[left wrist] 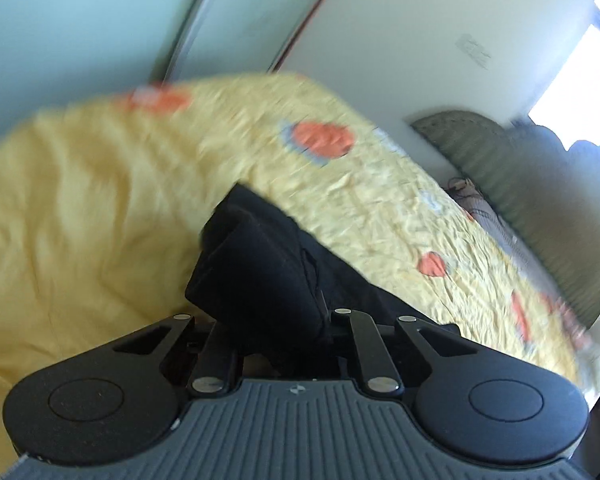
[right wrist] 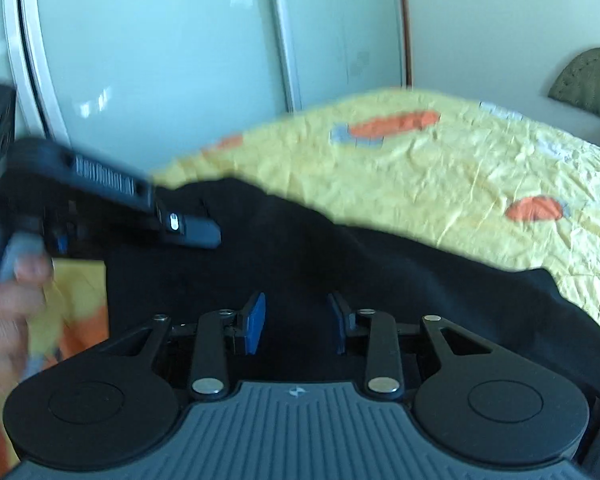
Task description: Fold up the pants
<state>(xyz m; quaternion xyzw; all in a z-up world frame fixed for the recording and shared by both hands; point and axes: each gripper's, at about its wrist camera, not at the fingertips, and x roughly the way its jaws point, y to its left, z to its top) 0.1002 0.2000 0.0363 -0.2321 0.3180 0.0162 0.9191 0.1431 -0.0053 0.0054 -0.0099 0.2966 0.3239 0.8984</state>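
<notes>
The black pants point(right wrist: 340, 264) lie on a yellow bedspread point(right wrist: 440, 168) with orange patches. My left gripper point(left wrist: 276, 320) is shut on a bunched fold of the pants point(left wrist: 260, 264), and the cloth hides its fingertips. In the right wrist view the left gripper point(right wrist: 188, 228) shows at the left, held by a hand point(right wrist: 8, 304), over the pants' far-left part. My right gripper point(right wrist: 298, 320) is open just above the pants, its blue pads point(right wrist: 256, 320) apart with nothing between them.
Pale green wardrobe doors point(right wrist: 180, 60) stand beyond the bed. A white wall and a green padded headboard point(left wrist: 520, 184) are at the right, with a bright window point(left wrist: 580, 80) beyond. The bedspread point(left wrist: 100, 200) stretches wide to the left and right of the pants.
</notes>
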